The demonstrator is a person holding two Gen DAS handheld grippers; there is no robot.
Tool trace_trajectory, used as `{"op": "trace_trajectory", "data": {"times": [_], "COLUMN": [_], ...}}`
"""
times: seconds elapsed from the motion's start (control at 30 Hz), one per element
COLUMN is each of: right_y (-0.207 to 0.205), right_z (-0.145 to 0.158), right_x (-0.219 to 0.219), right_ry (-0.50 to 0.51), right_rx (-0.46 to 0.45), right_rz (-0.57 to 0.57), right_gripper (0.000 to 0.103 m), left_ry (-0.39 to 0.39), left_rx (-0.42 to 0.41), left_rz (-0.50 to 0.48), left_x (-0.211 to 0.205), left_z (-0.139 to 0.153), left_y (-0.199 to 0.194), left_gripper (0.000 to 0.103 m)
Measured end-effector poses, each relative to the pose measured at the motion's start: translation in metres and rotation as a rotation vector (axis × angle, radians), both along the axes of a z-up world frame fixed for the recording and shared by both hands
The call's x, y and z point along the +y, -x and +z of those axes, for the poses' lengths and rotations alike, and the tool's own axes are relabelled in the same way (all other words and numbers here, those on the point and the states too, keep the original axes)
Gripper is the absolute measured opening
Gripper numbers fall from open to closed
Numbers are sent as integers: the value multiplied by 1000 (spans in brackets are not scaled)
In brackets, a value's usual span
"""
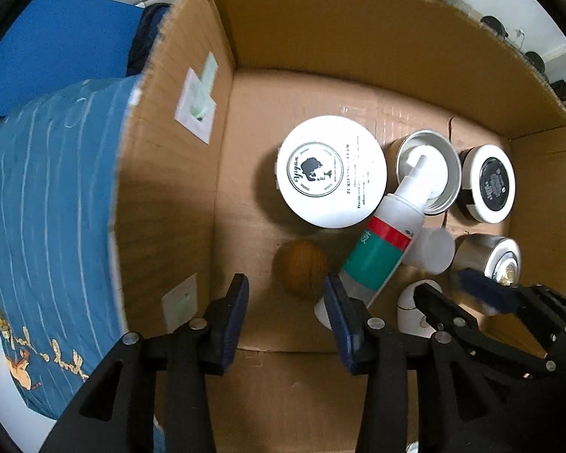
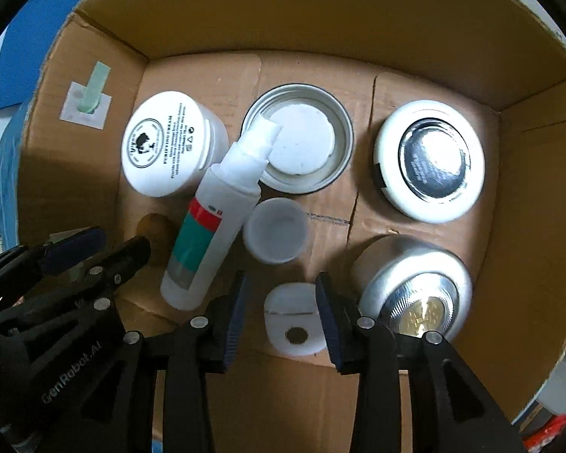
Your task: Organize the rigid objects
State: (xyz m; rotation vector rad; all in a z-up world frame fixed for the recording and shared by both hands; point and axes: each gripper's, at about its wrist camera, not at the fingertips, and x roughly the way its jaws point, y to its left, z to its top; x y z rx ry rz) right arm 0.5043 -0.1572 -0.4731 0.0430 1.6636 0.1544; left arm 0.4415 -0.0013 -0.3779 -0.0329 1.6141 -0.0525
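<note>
Both grippers hang over an open cardboard box. My left gripper is open and empty, above a brown ball. My right gripper is open and empty, with a small white case between its fingers. A white spray bottle with a red and green label lies tilted between them. A white cream jar stands further in.
Also in the box: an open metal tin, a round jar with a dark lid, a silver round can and a small translucent cap. A blue cloth lies left of the box.
</note>
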Motion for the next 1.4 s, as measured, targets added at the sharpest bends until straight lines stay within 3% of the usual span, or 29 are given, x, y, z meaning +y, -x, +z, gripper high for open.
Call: {"op": "trace_trajectory", "data": {"times": [0.03, 0.1, 0.17, 0.2, 0.27, 0.43, 0.5, 0.53, 0.57, 0.63, 1.0, 1.23, 1.4], "right_y": [1, 4, 9, 12, 19, 44, 56, 63, 70, 85, 120, 170, 215], "right_z": [5, 12, 21, 25, 38, 59, 68, 72, 78, 94, 138, 195, 239], "right_x": [-2, -5, -11, -13, -18, -34, -40, -43, -47, -57, -67, -71, -77], "right_ry": [13, -3, -26, -29, 1, 8, 20, 28, 39, 58, 76, 58, 64], "right_rx": [-10, -29, -39, -45, -75, -113, -129, -134, -148, -181, -282, -396, -462], "right_rz": [-3, -7, -19, -22, -25, -48, -62, -69, -81, -108, -184, -190, -185], "right_gripper": [52, 57, 59, 62, 73, 74, 81, 90, 99, 103, 103, 103, 103], "left_ry": [5, 4, 0, 2, 1, 2, -8, -14, -18, -21, 4, 5, -1], "left_rx": [-6, -32, -66, -89, -118, -178, -200, -212, -225, -254, -366, -488, -514], "left_rz": [4, 10, 11, 14, 18, 15, 5, -1, -6, -10, -7, -17, -16], "left_x": [3, 7, 13, 15, 22, 25, 16, 3, -4, -6, -15, -17, -15], "left_z": [3, 13, 23, 30, 45, 80, 92, 94, 99, 110, 158, 219, 250], "left_y": [1, 5, 6, 9, 11, 27, 29, 46, 40, 48, 85, 143, 177], "left_gripper": [40, 49, 66, 70, 83, 95, 98, 100, 101, 101, 101, 101, 101]}}
